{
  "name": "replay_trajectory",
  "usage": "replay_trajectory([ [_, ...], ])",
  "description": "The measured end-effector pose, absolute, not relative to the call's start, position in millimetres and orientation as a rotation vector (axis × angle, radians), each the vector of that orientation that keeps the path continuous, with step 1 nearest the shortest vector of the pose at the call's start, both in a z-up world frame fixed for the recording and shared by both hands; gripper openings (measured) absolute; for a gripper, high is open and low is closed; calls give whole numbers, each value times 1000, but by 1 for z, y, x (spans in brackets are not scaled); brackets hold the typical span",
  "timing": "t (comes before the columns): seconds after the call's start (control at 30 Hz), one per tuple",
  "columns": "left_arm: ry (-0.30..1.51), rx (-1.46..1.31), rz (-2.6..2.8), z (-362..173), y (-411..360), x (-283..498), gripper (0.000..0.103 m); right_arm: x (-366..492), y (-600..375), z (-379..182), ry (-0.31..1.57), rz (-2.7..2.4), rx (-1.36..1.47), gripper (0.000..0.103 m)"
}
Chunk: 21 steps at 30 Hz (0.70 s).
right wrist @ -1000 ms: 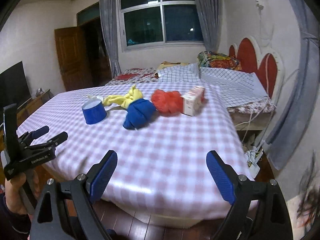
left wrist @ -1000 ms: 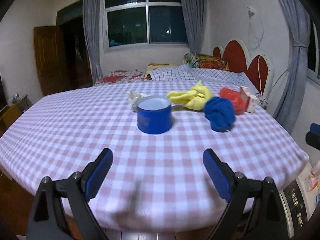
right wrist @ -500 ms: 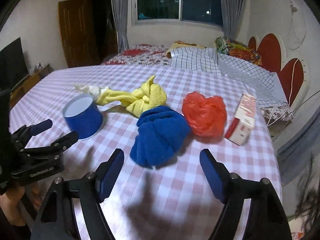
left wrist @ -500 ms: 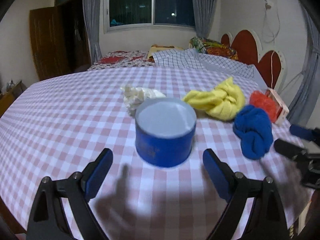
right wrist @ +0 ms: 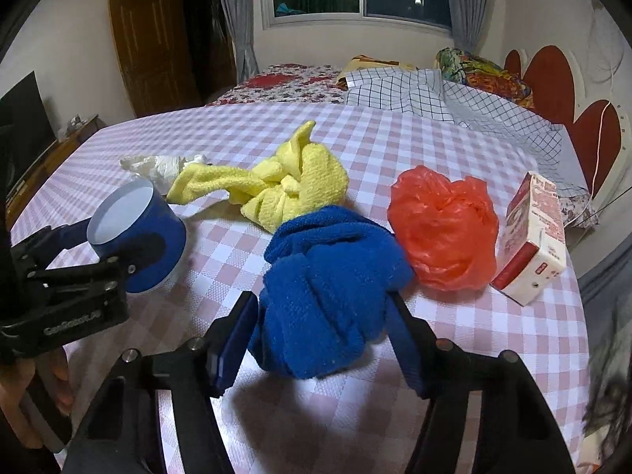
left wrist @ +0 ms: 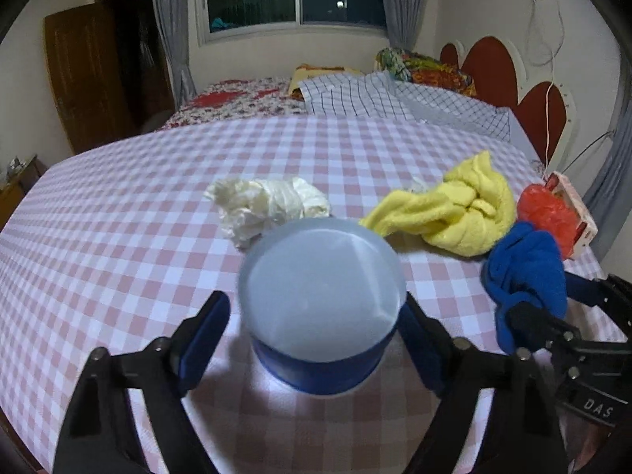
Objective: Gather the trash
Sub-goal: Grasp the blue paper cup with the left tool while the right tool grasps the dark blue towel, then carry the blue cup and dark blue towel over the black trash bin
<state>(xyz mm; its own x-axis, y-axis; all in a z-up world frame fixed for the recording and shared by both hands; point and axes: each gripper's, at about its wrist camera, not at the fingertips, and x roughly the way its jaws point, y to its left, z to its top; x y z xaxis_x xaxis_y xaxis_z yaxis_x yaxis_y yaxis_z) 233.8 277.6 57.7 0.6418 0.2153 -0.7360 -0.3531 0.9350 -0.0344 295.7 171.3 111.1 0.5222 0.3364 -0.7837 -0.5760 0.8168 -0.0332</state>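
Note:
A blue cup (left wrist: 322, 316) with a pale inside stands on the checked tablecloth (left wrist: 118, 245). My left gripper (left wrist: 316, 335) is open, with one finger on each side of the cup. The cup also shows in the right wrist view (right wrist: 138, 233). My right gripper (right wrist: 322, 339) is open around a crumpled blue cloth (right wrist: 328, 288), which also shows in the left wrist view (left wrist: 525, 276). A crumpled white tissue (left wrist: 264, 205), a yellow cloth (right wrist: 276, 185), an orange plastic bag (right wrist: 442, 229) and a red-white carton (right wrist: 533, 237) lie on the table.
A bed with checked and flowered bedding (right wrist: 414, 87) stands beyond the table. A red headboard (right wrist: 553, 79) is at the right wall. A wooden door (right wrist: 154, 47) is at the back left. The table edge runs close below both grippers.
Both grippers have moved forward over the table. The left one has come around the blue cup and the right one around the blue cloth. Both stay open.

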Motion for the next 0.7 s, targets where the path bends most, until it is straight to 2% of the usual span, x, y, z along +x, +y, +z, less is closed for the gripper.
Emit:
replay_trajectory([
  [0.07,811,-185,322,59,276,234,77,297,173,110,867,560,-302,66],
  [0.13,804,-171,316,60,273,229,77,297,173,110,870,559,-305,37],
  [0.17,794,-166,312,62,271,226,77,295,171,112,869,576,-291,35],
  [0.23,770,-151,308,67,266,217,77,289,166,117,854,593,-286,24],
  [0.4,730,-140,289,75,249,193,77,264,149,127,799,610,-296,18],
  [0.7,667,-110,245,86,214,143,77,209,93,151,703,611,-248,18],
])
